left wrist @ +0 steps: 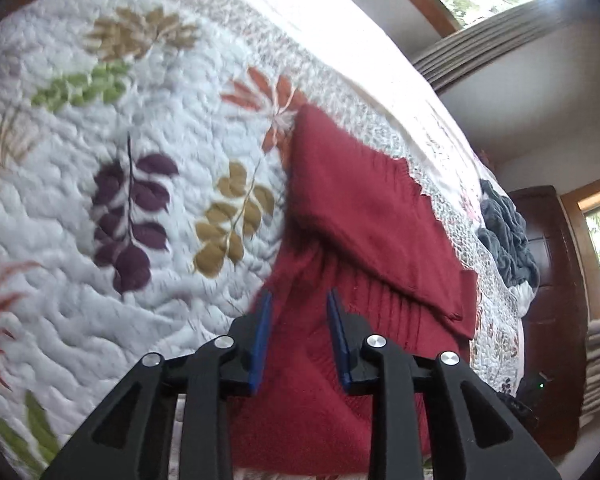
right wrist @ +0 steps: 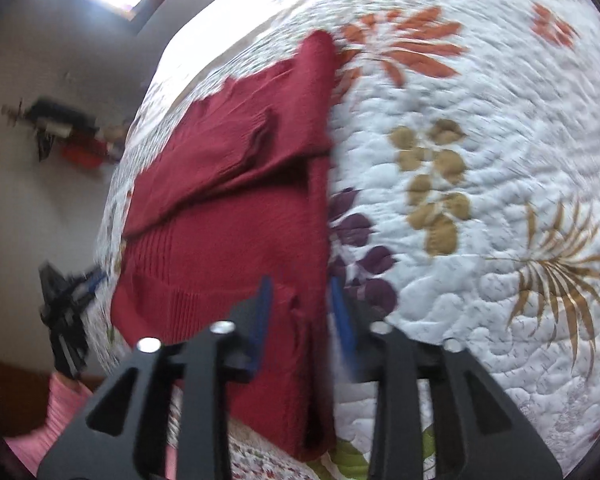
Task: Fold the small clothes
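1. Quilted bedding with leaf prints covers the bed (left wrist: 100, 220), which fills both views; windows, curtains and a dark wooden door stand behind it.
2. On the bed's near edge lies a red sweater (left wrist: 364, 216), partly folded, one sleeve laid across the body, its long axis running away from both tools. A grey garment (left wrist: 508, 236) sits further along the edge.
3. Left tool (left wrist: 300, 340): spread, with the sweater's near hem between the blue pads; whether they touch the knit I cannot tell.
4. Right tool (right wrist: 304, 328): likewise spread, straddling the sweater's right near corner.
5. Both tools seem equally near the hem, so lifting it toward the far end looks like the coming fold.
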